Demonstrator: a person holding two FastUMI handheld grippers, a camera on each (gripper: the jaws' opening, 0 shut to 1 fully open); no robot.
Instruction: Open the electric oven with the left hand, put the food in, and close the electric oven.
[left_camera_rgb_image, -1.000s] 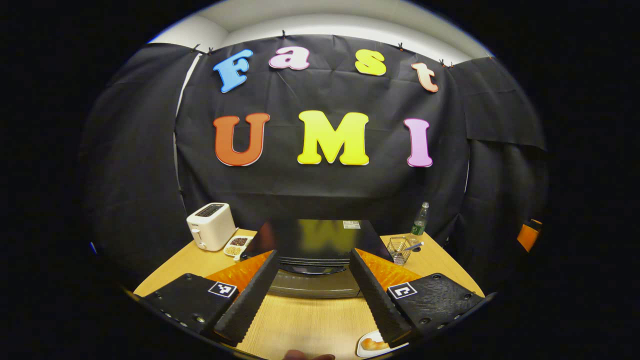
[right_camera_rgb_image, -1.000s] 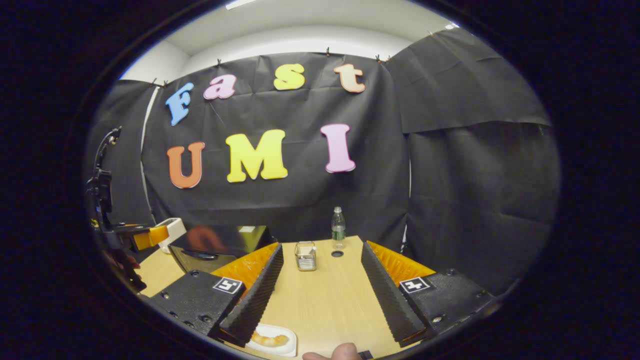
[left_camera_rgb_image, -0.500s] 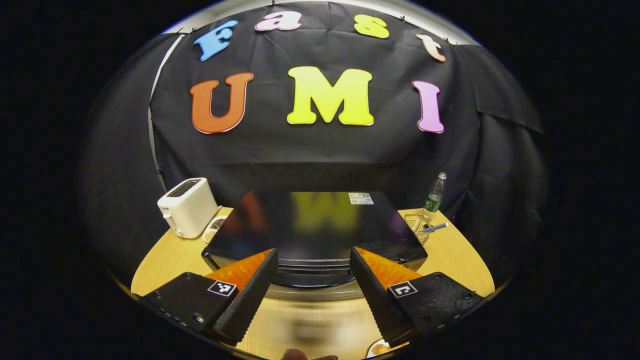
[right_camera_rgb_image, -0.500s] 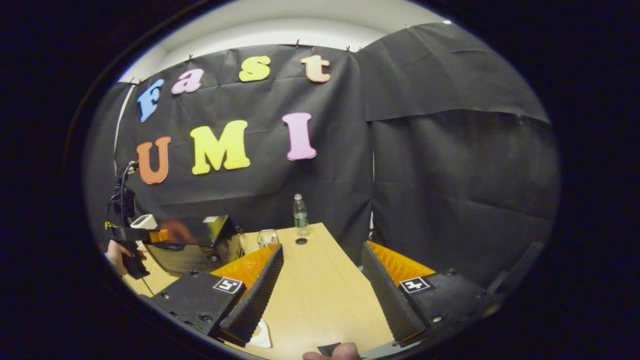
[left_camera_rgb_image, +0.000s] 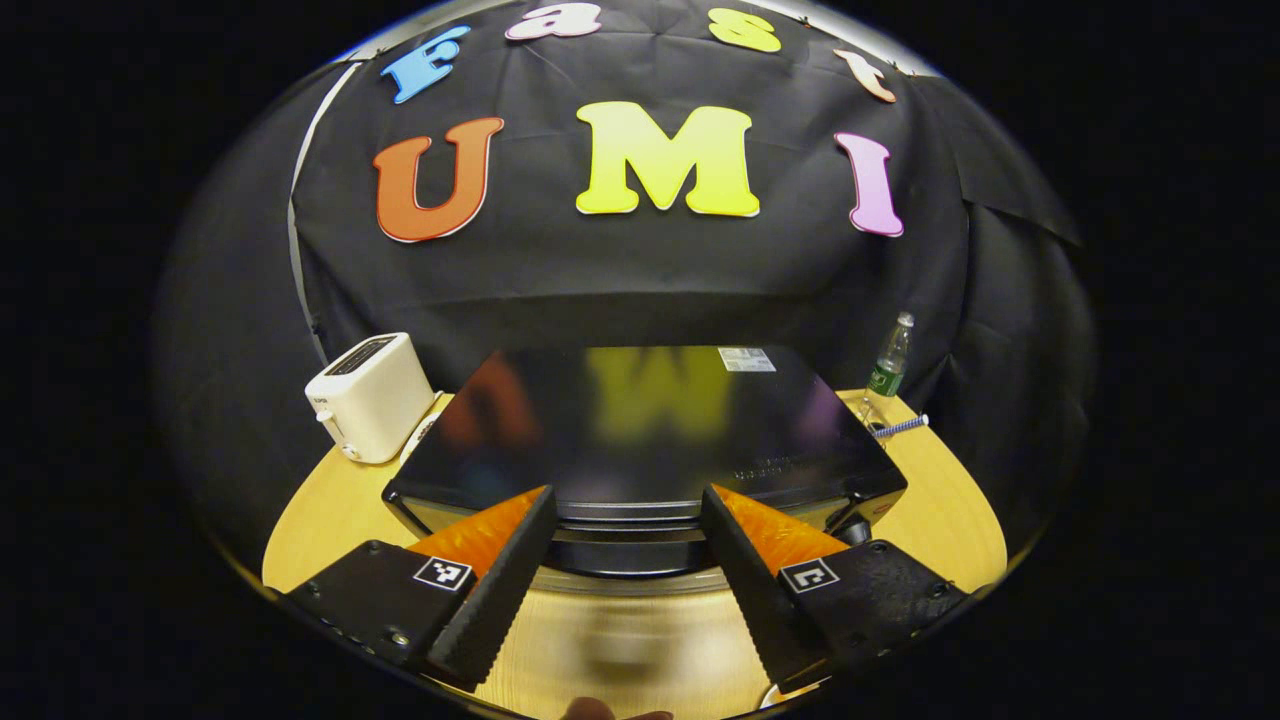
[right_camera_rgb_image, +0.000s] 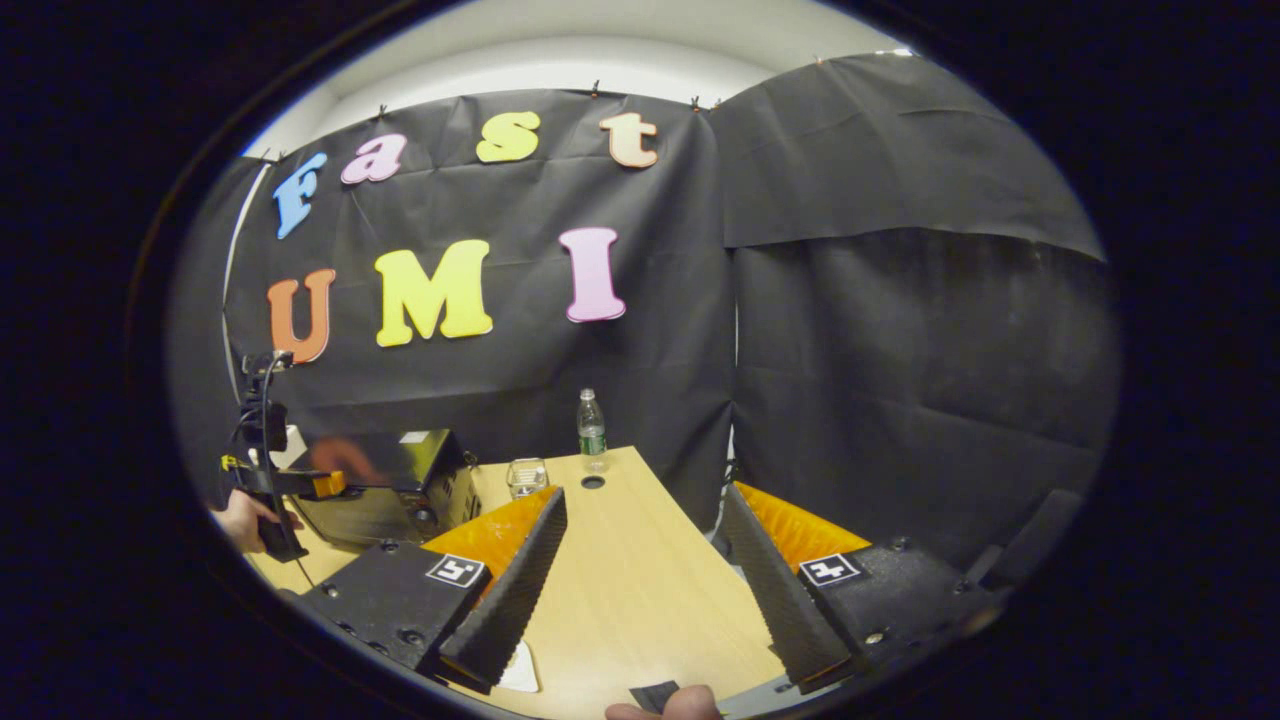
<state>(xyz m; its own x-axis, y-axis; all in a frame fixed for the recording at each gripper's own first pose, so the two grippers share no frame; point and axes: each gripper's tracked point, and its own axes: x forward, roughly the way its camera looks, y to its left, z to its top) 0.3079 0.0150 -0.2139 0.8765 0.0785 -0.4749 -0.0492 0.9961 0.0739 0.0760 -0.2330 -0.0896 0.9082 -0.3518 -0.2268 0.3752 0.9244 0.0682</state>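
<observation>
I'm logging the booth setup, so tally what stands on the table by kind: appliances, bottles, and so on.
Appliances: 2, the black electric oven and the white toaster.
Bottles: 1, the green-labelled bottle.
Glass containers: 1, a small one near the bottle.
White plates: 1, its edge near the right gripper.
Total: 5.

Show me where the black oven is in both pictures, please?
Left gripper view: the electric oven sits in the middle, big and close, just past the open jaws of the left gripper.
Right gripper view: the oven is small, at the left, on the table.
Shared landmark: the green-labelled water bottle stands to the oven's right in both views.
</observation>
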